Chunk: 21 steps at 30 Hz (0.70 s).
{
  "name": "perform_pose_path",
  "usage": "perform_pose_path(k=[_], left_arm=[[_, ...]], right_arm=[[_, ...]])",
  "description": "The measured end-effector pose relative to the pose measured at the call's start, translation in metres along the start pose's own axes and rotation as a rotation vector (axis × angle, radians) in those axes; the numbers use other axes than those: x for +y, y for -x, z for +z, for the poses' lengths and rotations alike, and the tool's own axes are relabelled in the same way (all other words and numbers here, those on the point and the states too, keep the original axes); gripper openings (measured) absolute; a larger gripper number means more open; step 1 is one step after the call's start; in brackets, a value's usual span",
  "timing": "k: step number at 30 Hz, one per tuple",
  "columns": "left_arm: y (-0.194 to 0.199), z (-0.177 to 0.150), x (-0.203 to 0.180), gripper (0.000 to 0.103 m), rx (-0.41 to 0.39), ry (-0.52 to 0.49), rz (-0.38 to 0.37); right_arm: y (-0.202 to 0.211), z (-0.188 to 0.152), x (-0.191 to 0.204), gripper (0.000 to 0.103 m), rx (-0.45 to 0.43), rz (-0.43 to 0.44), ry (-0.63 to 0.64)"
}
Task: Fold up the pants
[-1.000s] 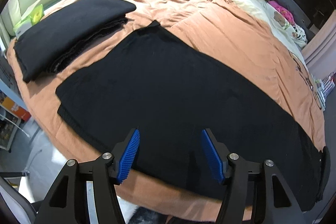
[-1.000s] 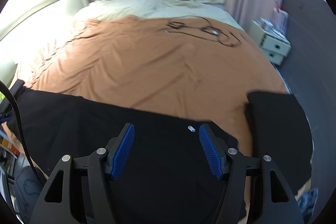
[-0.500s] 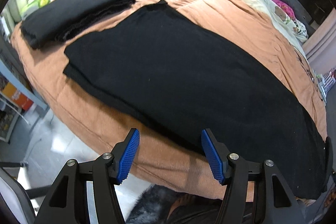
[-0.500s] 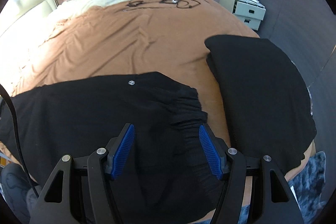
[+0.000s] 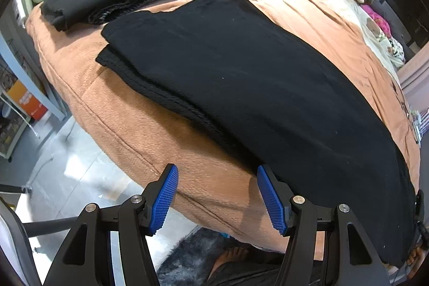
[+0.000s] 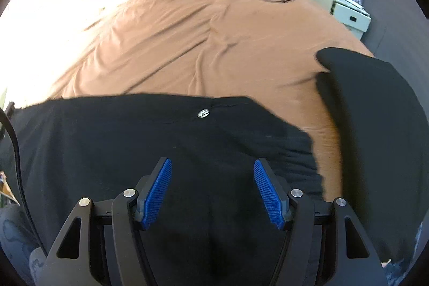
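The black pants [image 5: 268, 87] lay flat on the brown bedspread [image 5: 134, 109], folded lengthwise, one layer's edge showing under the other on the near side. In the left wrist view they stretched ahead and to the right of the left gripper [image 5: 217, 195], whose jaws stood spread with nothing between them, over the bedspread's edge just short of the pants' near hem. The right gripper [image 6: 213, 192] hung over the gathered waistband [image 6: 295, 152], jaws likewise spread and empty; a small silver logo [image 6: 203, 113] lay ahead of them. A second folded black garment [image 6: 375, 125] lay to their right, apart from the pants.
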<state>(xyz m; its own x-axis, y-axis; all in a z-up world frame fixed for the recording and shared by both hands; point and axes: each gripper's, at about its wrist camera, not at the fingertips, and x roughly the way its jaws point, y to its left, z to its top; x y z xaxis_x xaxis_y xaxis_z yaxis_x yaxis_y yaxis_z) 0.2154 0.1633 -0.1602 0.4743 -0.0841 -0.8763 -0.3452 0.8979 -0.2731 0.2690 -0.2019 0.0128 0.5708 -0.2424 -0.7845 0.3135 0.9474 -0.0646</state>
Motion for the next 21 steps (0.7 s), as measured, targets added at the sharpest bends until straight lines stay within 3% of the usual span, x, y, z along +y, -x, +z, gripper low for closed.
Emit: perform_pose_path(k=[4,7,11,21], left_arm=[[0.007,0.002,0.012,0.064,-0.025,0.034,-0.024],[0.012,0.006,0.023,0.064,-0.047,0.067,-0.047],[0.014,0.013,0.041,0.064,-0.063,0.130,-0.076],[0.004,0.026,0.069,0.064,-0.084,0.251,-0.240]], right_arm=[[-0.034,0.013,0.001,0.063,0.065,-0.129,-0.023],[-0.047,0.025,-0.013,0.062,0.067,-0.129,-0.097],[-0.055,0.036,-0.008,0.062,0.061,-0.178,-0.076],[-0.044,0.014,0.006,0.060,0.043,-0.236,-0.087]])
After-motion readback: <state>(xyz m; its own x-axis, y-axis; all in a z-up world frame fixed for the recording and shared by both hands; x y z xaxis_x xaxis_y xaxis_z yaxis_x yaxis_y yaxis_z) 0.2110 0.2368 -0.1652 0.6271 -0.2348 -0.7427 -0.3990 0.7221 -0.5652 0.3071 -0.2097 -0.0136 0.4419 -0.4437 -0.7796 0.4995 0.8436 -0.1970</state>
